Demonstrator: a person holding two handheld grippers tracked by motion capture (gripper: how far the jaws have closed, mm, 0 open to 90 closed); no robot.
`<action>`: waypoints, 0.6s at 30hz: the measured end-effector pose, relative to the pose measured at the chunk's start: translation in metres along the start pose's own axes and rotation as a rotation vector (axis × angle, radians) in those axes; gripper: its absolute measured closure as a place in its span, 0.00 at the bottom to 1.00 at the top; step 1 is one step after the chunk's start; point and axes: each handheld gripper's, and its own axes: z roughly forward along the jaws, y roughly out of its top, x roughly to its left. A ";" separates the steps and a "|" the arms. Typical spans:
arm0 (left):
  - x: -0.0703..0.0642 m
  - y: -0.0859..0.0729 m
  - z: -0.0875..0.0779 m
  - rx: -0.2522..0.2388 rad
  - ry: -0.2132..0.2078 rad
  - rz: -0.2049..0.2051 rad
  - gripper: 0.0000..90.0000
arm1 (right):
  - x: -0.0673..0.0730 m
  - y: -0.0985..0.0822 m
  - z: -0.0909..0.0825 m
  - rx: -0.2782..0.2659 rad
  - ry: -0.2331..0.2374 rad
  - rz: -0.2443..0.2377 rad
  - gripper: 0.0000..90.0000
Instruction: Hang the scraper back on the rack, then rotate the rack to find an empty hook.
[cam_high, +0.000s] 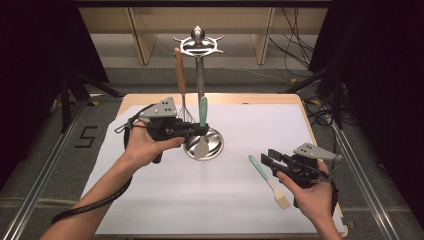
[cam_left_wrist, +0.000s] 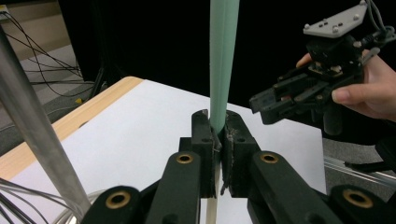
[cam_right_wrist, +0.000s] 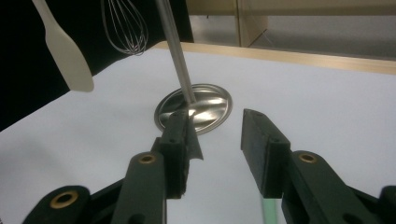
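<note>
My left gripper (cam_high: 200, 131) is shut on the teal handle (cam_high: 203, 111) of a spatula. It holds the spatula upright beside the stand's pole (cam_high: 200, 80), with the white blade (cam_high: 201, 148) hanging over the round metal base (cam_high: 215, 147). In the left gripper view the jaws (cam_left_wrist: 215, 121) pinch the teal handle (cam_left_wrist: 223, 65). A wooden-handled whisk (cam_high: 180, 80) hangs from the stand's hooks. My right gripper (cam_high: 267, 159) stands open and empty just above a teal-handled pastry brush (cam_high: 267, 176) lying on the white sheet. In the right gripper view its jaws (cam_right_wrist: 217, 128) point at the base (cam_right_wrist: 210, 105).
A white sheet (cam_high: 165, 200) covers the wooden table (cam_high: 210, 98). The stand's pole (cam_left_wrist: 32, 126) passes close on the left of my left gripper. Metal rails run along both sides of the table, and cables lie on the floor beyond it.
</note>
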 end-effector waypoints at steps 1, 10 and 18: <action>0.002 0.003 -0.001 -0.004 0.004 -0.001 0.94 | 0.000 0.001 -0.003 0.029 0.024 0.006 0.70; 0.007 0.014 -0.005 -0.021 0.005 0.019 0.94 | 0.005 0.001 0.000 0.013 0.030 0.027 0.70; 0.014 0.024 -0.006 -0.022 0.028 0.015 0.94 | 0.004 -0.001 0.004 0.047 0.010 0.007 0.70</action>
